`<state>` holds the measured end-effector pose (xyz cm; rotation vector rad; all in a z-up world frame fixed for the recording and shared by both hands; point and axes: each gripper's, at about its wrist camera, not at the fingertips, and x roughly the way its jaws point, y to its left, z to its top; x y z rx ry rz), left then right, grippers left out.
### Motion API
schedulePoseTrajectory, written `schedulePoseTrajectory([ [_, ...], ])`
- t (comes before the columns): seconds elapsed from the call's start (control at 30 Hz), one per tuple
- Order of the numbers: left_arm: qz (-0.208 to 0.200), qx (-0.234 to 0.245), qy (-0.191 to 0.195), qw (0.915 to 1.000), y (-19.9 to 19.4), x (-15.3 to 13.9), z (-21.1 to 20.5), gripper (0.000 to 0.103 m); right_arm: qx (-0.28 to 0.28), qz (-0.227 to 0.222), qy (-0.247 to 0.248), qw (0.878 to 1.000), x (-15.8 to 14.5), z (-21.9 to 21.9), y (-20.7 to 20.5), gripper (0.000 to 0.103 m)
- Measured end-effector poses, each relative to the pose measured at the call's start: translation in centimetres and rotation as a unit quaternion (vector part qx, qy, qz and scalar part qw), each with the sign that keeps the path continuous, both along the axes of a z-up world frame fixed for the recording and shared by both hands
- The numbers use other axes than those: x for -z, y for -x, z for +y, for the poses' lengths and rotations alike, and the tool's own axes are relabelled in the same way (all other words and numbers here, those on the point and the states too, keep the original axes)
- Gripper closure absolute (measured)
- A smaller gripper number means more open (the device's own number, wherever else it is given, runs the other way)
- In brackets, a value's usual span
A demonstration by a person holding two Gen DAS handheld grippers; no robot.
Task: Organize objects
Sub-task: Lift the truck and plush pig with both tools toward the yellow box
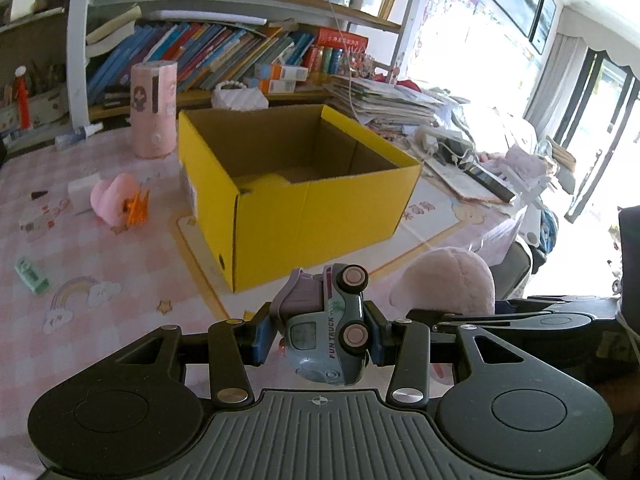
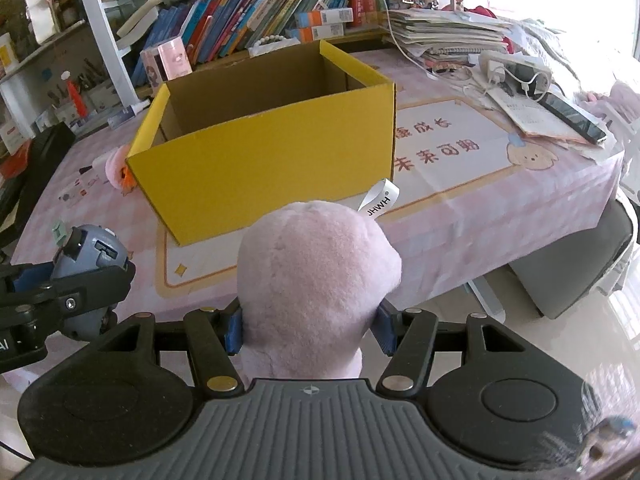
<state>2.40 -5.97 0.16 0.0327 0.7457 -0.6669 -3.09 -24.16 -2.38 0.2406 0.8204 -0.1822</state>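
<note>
My left gripper [image 1: 320, 336] is shut on a small teal toy truck [image 1: 332, 332] marked FUN TRUCK, held on its side above the table's near edge. My right gripper [image 2: 310, 326] is shut on a pink plush toy [image 2: 316, 276] with a white tag. An open yellow cardboard box [image 1: 312, 216] stands on the table just beyond both grippers; it also shows in the right wrist view [image 2: 260, 168]. The plush shows to the right in the left wrist view [image 1: 444, 280]. The truck and left gripper show at the left in the right wrist view [image 2: 88, 264].
On the pink tablecloth left of the box lie a pink plush piece with an orange clip [image 1: 120, 200], a green eraser [image 1: 32, 276] and a pink cylinder [image 1: 154, 110]. Stacked papers, a power strip [image 2: 516, 70] and a phone [image 2: 572, 116] lie right. Bookshelves stand behind.
</note>
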Motion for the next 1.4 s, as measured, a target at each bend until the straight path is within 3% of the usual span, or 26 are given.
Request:
schedulePoseTrajectory([
  [0.3, -0.044, 0.010, 0.002, 0.9990, -1.5, -1.7, -2.0, 0.060, -0.003, -0.025, 0.012, 1.000, -1.4, -1.8, -2.4, 0.046],
  [0.6, -0.057, -0.006, 0.019, 0.9982, -4.4, -3.1, -3.3, 0.060, -0.014, -0.058, 0.016, 0.998, -3.7, -3.9, -5.6, 0.046],
  [0.9, -0.071, -0.028, 0.028, 0.9967, -7.4, -4.1, -5.2, 0.060, -0.045, -0.078, 0.015, 0.996, -5.5, -5.7, -9.4, 0.046],
  [1.1, -0.080, -0.052, 0.031, 0.9950, -9.4, -4.6, -6.5, 0.060, -0.085, -0.120, 0.026, 0.989, -7.3, -6.7, -11.9, 0.046],
  [1.4, -0.064, -0.097, 0.008, 0.9932, -12.8, -3.3, -7.6, 0.060, -0.140, -0.114, 0.046, 0.982, -5.7, -7.1, -17.2, 0.046],
])
